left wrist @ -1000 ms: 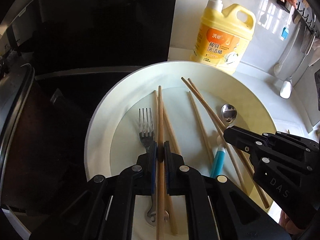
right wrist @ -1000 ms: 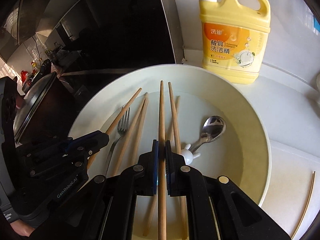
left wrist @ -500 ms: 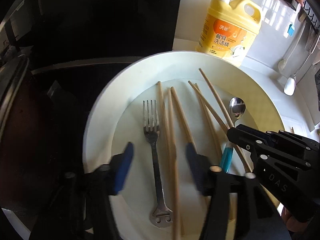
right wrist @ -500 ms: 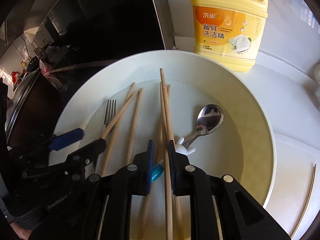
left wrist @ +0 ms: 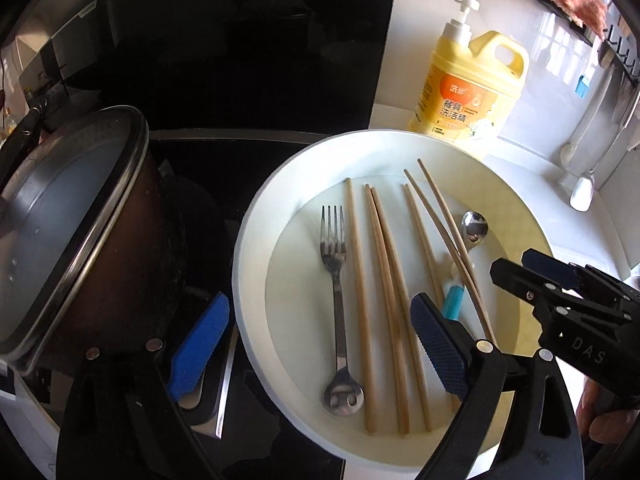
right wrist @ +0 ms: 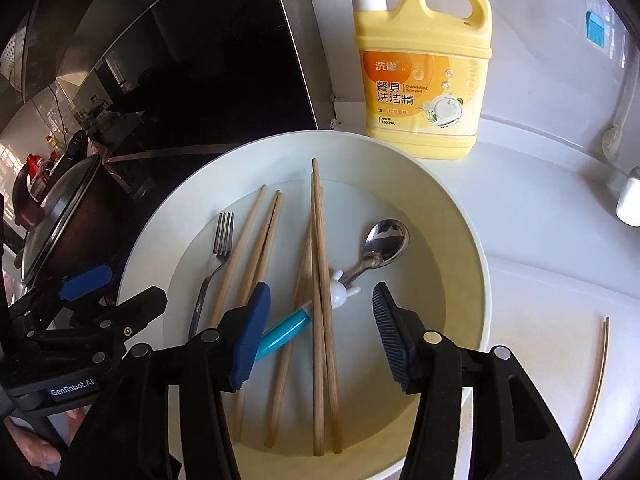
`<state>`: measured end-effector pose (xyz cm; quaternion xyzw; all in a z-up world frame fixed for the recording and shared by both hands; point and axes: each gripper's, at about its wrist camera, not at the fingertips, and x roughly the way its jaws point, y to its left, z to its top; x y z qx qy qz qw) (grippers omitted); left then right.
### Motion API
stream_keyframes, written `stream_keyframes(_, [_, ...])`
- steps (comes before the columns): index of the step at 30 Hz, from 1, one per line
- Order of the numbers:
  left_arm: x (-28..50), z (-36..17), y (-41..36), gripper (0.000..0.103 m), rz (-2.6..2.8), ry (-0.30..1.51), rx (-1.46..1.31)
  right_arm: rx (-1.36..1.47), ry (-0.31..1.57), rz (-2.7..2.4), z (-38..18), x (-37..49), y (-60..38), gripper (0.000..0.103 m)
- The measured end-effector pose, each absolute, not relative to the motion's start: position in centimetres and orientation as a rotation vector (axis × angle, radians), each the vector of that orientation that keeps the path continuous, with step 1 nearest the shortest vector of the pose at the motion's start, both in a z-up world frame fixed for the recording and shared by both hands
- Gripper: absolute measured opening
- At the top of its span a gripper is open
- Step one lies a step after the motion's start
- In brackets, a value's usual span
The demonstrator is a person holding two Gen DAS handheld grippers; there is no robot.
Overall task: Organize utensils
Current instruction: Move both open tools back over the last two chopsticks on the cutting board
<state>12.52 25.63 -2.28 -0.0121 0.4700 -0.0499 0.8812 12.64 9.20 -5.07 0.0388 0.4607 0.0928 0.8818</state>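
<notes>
Wooden chopsticks point(left wrist: 384, 280), perhaps six; one fork point(left wrist: 336, 280), one spoon point(right wrist: 380, 248).

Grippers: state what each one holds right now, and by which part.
Nothing is held. The left gripper and right gripper are both open above the plate; the chopsticks, fork and spoon lie loose in it.

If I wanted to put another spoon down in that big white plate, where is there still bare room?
The bare patch lies on the plate's right side, between the spoon and the rim. A thin strip also runs left of the fork. The middle is crowded: chopsticks lie side by side and cross the spoon's blue handle. The counter right of the plate, before the soap bottle, is open too.
</notes>
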Motion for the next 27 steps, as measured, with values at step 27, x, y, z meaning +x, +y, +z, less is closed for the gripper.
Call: stream_keyframes(27, [-0.9,-0.1,6.6,0.096,-0.109,0.955,-0.018,0.145,0.926,0.013,-6.4,-5.8,-14.1,0.066])
